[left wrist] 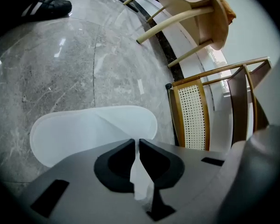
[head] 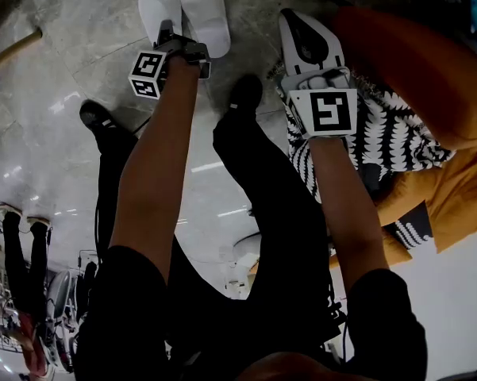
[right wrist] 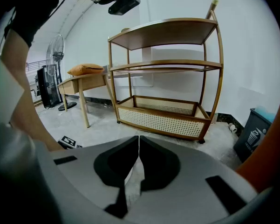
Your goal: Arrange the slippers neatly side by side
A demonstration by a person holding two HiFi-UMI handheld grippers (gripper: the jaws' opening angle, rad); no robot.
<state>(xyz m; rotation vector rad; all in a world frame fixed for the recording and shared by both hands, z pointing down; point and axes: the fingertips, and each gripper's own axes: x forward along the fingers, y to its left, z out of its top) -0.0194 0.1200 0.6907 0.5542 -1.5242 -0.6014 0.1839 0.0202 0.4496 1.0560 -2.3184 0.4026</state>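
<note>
2 white slippers lie side by side on the grey marble floor (head: 71, 54), straight ahead of the person's feet: a slipper (head: 159, 8) touches the second slipper (head: 206, 10) along its long edge, and both point the same way. The left gripper (head: 175, 36) hangs at their near ends, tilted down. In the left gripper view its jaws are clenched, the tips (left wrist: 136, 141) meeting right over the near edge of the slipper (left wrist: 84, 129), whose white fabric shows through the slit behind the pads; whether any fabric is pinched there cannot be told. The right gripper (head: 292, 18) is held well to the side of the pair, above a black-and-white patterned cloth (head: 397, 133) draped on an orange cushion (head: 417, 70). Its jaws (right wrist: 139, 138) are also clenched, with nothing between them, and they point toward a wooden shelf (right wrist: 167, 64) with cane panels against the wall. A black striped shoe (left wrist: 46, 6) stands on the floor beyond the slipper.
</note>
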